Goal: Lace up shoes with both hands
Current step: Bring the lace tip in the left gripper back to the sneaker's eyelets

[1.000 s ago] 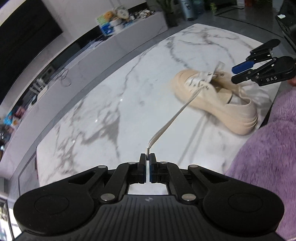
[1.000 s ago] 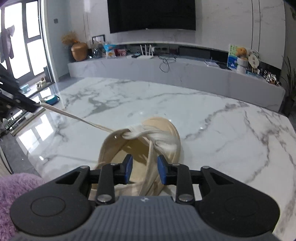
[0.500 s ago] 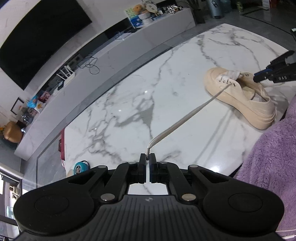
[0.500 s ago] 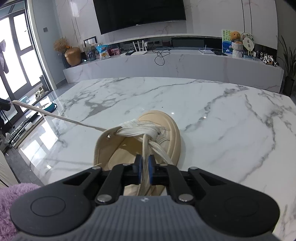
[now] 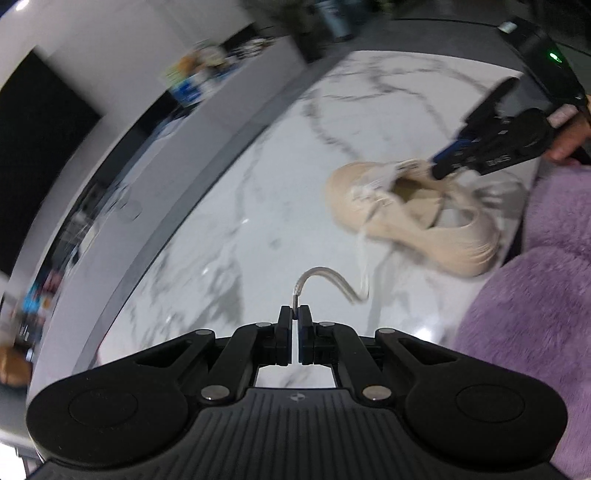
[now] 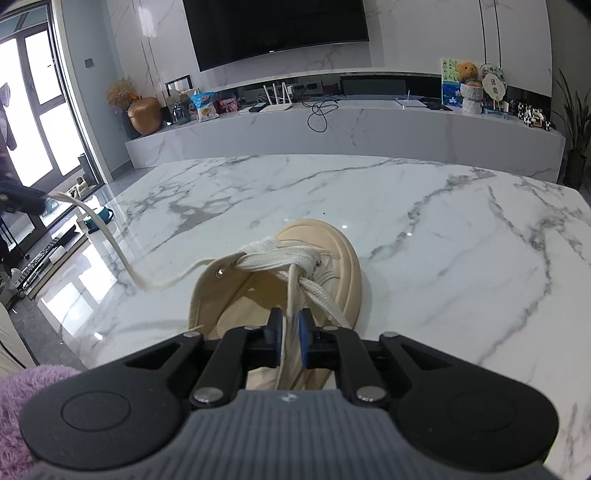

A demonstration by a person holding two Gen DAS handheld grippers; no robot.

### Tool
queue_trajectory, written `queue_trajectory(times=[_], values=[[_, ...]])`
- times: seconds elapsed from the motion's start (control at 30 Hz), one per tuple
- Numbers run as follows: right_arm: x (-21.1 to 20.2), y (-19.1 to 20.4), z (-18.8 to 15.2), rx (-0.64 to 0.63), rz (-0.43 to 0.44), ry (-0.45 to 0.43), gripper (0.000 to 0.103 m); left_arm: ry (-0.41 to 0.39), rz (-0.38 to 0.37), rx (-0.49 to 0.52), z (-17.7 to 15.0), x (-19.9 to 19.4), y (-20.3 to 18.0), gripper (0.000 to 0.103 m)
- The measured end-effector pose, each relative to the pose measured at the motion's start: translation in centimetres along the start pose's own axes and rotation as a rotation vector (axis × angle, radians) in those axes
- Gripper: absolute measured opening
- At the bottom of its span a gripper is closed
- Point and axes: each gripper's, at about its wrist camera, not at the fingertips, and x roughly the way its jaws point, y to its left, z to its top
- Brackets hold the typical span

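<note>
My left tool [image 5: 294, 320] is clamped on the lace end [image 5: 295, 291], which hangs slack. My right tool [image 6: 290, 334] pinches the other lace strand [image 6: 291, 295] over the beige shoe [image 6: 332, 254] on the marble surface [image 6: 443, 229].

1. Big marble table [image 6: 443, 229] in front of me, white with grey veins, pretty glossy.
2. Dark curved TV [image 6: 277, 29] up on the marble wall.
3. Long low white console [image 6: 369, 129] under it, loaded with stuff: a white router [image 6: 275, 101] with antennas, a loose black cable [image 6: 319, 114], a snack bag [image 6: 205, 105].
4. Bronze round vase [image 6: 144, 114] with dried stems at the console's left end.
5. Teddy bear [image 6: 468, 70] on the right end, leafy plant [image 6: 574, 118] just past it.
6. Glass doors [image 6: 33, 110] on the left.
7. My fuzzy purple sleeve [image 5: 535, 314] pokes in too.
</note>
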Motion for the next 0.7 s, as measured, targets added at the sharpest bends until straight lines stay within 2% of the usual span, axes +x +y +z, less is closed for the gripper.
queue_trajectory(times=[0.23,0.37,0.7], values=[[-0.1,-0.2,0.0,0.01,0.012,-0.01,0.011,-0.094,-0.027,0.169,4.3,3.8,-4.1,0.001],[0.0,-0.2,0.0,0.007,0.015,-0.005,0.011,-0.129,-0.067,0.232,6.4,5.9,-6.2,0.001],[-0.1,-0.2,-0.1,0.008,0.021,-0.009,0.012,-0.138,-0.054,0.237,6.8,7.9,-7.3,0.003]])
